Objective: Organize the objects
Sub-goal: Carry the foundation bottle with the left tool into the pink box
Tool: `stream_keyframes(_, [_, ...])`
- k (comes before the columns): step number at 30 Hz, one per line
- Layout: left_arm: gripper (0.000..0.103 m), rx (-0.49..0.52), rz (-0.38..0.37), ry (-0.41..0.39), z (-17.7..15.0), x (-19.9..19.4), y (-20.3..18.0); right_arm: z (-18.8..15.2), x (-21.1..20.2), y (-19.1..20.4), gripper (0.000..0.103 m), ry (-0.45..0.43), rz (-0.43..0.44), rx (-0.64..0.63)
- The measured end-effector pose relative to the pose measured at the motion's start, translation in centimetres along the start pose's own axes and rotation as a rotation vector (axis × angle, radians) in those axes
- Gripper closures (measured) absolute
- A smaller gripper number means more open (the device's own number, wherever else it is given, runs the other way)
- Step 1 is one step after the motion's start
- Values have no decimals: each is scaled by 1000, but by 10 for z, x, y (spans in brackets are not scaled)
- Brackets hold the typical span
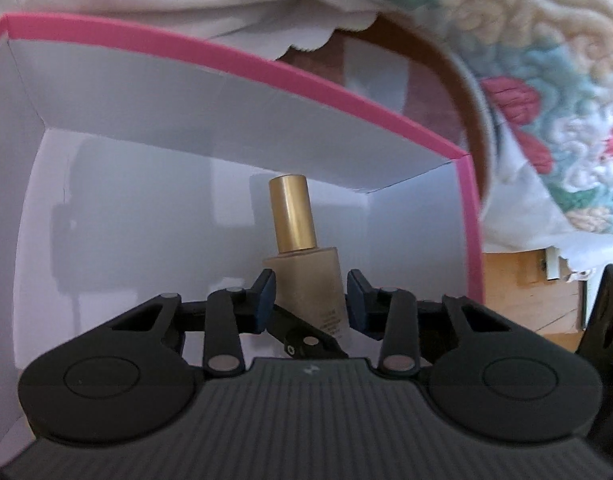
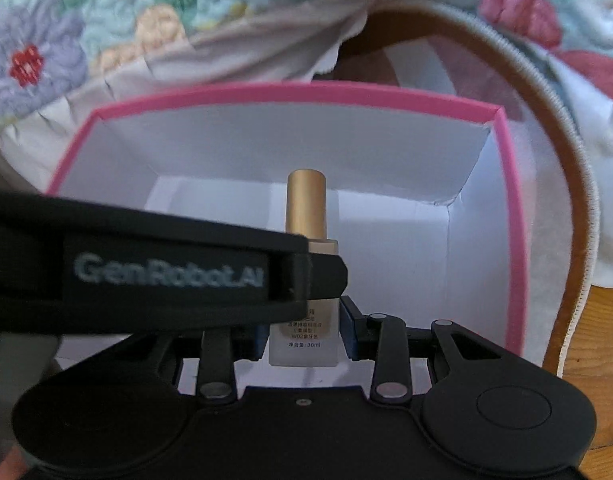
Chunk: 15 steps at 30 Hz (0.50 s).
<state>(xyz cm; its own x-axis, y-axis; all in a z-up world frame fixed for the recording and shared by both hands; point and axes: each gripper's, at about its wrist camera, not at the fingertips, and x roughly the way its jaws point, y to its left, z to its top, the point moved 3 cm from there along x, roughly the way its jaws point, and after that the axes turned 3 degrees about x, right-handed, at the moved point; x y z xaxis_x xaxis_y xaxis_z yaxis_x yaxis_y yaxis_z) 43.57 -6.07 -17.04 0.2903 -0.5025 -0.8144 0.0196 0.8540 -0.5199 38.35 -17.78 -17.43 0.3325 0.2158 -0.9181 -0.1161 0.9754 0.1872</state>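
This looks like a home bedroom. A floral quilt [image 2: 138, 12] lies rumpled behind a pink-rimmed box [image 2: 510, 216]. Wooden flooring [image 1: 546, 304] shows beside it.

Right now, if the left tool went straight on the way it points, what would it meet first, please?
The left tool already has the gold-capped bottle between its fingers, so that comes first; beyond it, probably the white inner wall of the pink-rimmed box, though depth is unclear.

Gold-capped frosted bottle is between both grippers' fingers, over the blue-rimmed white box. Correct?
Not quite: the white box's rim is pink, not blue, clear in the right wrist view. The rest holds: the frosted glass bottle with the gold cap sits between the fingers of the left gripper and the right gripper, over the box interior.
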Motion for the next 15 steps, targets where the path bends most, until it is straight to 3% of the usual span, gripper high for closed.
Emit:
stream_keyframes(6, [77, -59, 7, 34, 2, 20, 8, 3, 16, -7, 63, 46, -38, -14])
stream_keyframes(11, [79, -58, 16, 33, 4, 21, 4, -2, -1, -8, 53, 89, 30, -67])
stream_keyframes(14, [82, -63, 11, 32, 5, 23, 0, -12, -10, -4, 54, 92, 30, -141])
stream_keyframes(15, [82, -69, 7, 31, 6, 25, -1, -16, -10, -2, 61, 82, -1, -176])
